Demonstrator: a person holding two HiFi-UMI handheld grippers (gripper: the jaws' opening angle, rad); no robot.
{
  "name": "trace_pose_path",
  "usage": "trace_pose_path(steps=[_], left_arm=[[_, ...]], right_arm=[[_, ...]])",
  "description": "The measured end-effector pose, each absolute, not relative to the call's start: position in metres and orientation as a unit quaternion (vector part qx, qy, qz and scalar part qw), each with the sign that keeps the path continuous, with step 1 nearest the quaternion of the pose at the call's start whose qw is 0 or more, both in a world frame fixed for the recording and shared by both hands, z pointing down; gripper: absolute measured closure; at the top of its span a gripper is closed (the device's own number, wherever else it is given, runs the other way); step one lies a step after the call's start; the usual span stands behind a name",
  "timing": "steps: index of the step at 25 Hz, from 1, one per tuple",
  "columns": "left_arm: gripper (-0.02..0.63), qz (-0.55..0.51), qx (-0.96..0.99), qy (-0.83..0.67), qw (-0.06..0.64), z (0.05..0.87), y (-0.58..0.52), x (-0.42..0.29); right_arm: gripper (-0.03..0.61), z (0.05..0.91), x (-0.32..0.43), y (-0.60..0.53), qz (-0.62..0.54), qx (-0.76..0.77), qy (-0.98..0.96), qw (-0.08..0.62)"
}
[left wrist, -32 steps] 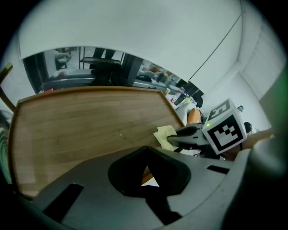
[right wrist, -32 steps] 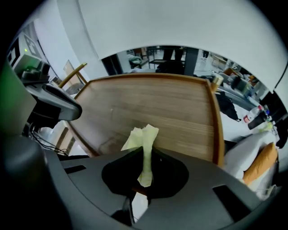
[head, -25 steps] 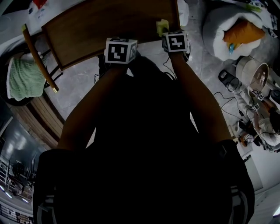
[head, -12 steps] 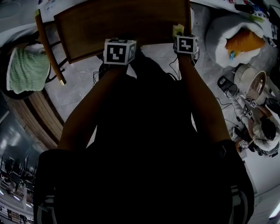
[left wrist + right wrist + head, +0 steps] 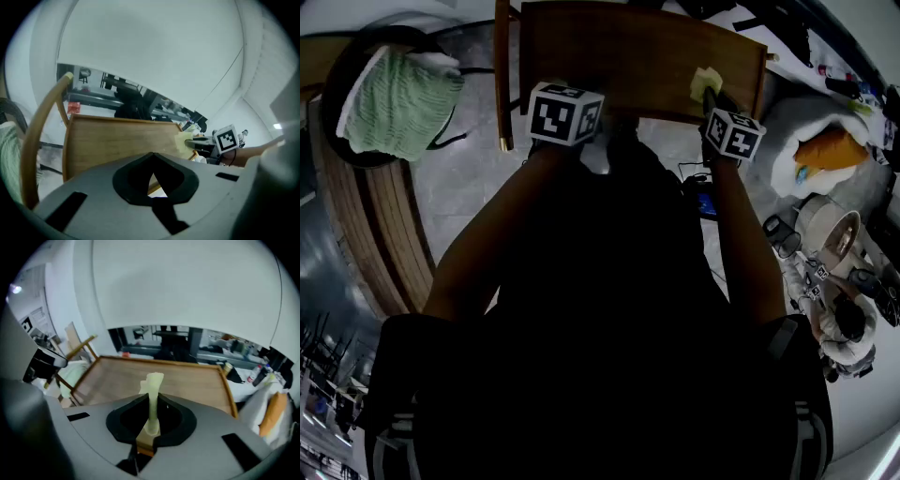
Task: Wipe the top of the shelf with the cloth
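Observation:
The brown wooden shelf top [image 5: 628, 52] fills the upper middle of the head view. A pale yellow cloth [image 5: 705, 84] lies against it near its right end, and my right gripper [image 5: 713, 99] is shut on it. In the right gripper view the cloth [image 5: 152, 394] stands up as a thin fold between the jaws, with the shelf top [image 5: 187, 378] beyond. My left gripper [image 5: 572, 94] hovers at the shelf's near edge, left of centre. Its jaws meet with nothing between them. In the left gripper view the shelf top [image 5: 112, 140] shows, with the cloth [image 5: 183, 141] at its right.
A green towel [image 5: 398, 98] lies on a round wooden seat at the left. A wooden rail [image 5: 501, 75] stands beside the shelf's left end. A white bag with an orange thing [image 5: 816, 150], cables and pots crowd the floor at the right.
The head view has swung, so the shelf now sits more to the right and tilted. My right gripper and the cloth moved right and a little down. The left gripper barely shifted.

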State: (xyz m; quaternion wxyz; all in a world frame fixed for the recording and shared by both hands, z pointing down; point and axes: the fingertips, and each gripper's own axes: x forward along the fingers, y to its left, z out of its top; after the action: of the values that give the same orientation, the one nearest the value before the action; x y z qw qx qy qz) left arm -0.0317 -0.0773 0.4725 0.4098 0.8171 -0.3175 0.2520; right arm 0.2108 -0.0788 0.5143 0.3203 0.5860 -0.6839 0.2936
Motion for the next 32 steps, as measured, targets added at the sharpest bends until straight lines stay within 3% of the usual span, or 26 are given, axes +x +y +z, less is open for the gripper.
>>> trace_pose_path(steps=[6, 11, 17, 28, 32], left_arm=[[0.603, 0.153, 0.873, -0.292, 0.360, 0.389, -0.098, -0.087], [0.603, 0.038, 0.915, -0.230, 0.330, 0.316, -0.087, -0.114], [0.603, -0.022, 0.944, -0.195, 0.265, 0.266, -0.049, -0.109], [0.603, -0.015, 0.966, -0.171, 0.194, 0.197, 0.062, -0.007], [0.603, -0.021, 0.965, -0.153, 0.211, 0.182, 0.114, 0.035]], right_arm=[[0.535, 0.417, 0.027, -0.109, 0.242, 0.471, -0.825, 0.199], [0.535, 0.318, -0.032, -0.117, 0.173, 0.409, -0.889, 0.110], [0.535, 0.258, -0.009, -0.083, 0.119, 0.370, -0.920, 0.054], [0.535, 0.189, 0.102, 0.050, 0.101, 0.312, -0.944, -0.024], [0.535, 0.162, 0.141, 0.102, 0.083, 0.285, -0.954, -0.049]])
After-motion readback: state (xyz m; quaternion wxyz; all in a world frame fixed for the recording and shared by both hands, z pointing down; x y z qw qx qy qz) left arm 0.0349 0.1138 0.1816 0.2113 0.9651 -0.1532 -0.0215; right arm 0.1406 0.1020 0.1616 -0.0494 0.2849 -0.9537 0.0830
